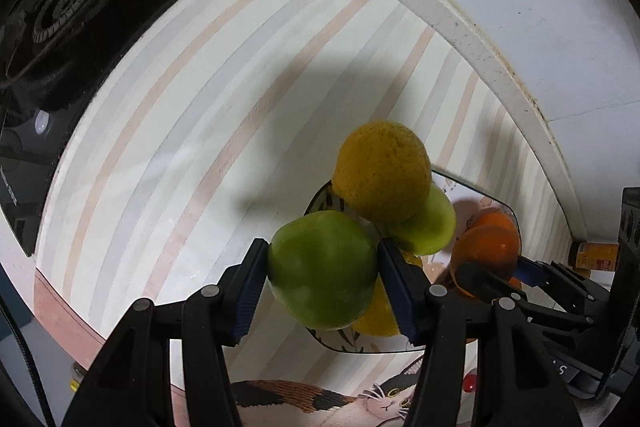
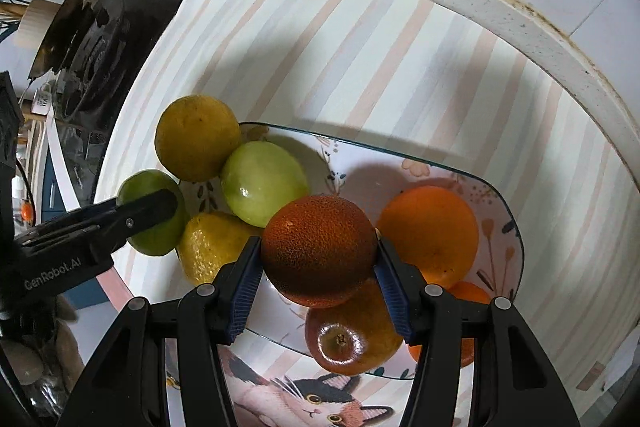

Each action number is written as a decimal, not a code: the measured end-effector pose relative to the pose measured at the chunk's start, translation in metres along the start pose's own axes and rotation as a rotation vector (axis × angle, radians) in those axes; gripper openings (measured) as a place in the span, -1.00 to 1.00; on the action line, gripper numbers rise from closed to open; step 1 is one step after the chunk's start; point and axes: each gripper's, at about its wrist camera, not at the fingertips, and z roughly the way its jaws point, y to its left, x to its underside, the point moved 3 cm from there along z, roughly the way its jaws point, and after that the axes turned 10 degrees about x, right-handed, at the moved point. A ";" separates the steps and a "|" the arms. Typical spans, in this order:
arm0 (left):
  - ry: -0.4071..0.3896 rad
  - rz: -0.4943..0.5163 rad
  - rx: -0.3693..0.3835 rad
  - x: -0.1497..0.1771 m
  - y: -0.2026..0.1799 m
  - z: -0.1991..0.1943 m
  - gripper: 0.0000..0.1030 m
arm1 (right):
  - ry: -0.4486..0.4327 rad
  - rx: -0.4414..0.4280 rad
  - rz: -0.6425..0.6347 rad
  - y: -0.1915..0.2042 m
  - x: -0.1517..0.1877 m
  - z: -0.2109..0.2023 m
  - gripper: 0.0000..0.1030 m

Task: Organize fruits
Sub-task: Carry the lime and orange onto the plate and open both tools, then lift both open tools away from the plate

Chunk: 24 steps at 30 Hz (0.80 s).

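Two green apples, one clamped in left gripper (image 1: 323,269), dark orange (image 2: 319,251) clamped in right gripper (image 2: 318,269), two yellow citrus

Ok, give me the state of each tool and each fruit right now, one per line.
Left tool: shut on green apple.
Green apple: gripped, at the left plate's edge.
Right tool: shut on dark orange.
Dark orange: gripped, above the right plate.
Second green apple: resting on the left plate.
Yellow citrus: resting at that plate's rim.
Bright orange: resting on the right plate.
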 end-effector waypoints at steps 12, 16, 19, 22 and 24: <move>0.005 0.000 0.036 0.003 -0.003 -0.009 0.36 | -0.012 -0.014 0.049 -0.004 0.002 -0.013 0.65; -0.012 0.028 -0.004 0.010 -0.005 -0.018 0.69 | -0.032 0.024 0.059 -0.008 0.009 -0.023 0.84; -0.046 0.070 -0.055 0.020 -0.009 -0.028 0.74 | -0.056 0.057 0.069 -0.014 0.022 -0.033 0.84; -0.094 0.109 -0.105 0.032 -0.014 -0.038 0.83 | -0.077 0.087 0.079 -0.019 0.040 -0.041 0.85; -0.119 0.135 -0.141 0.045 -0.017 -0.043 0.86 | -0.078 0.100 0.082 -0.021 0.054 -0.044 0.85</move>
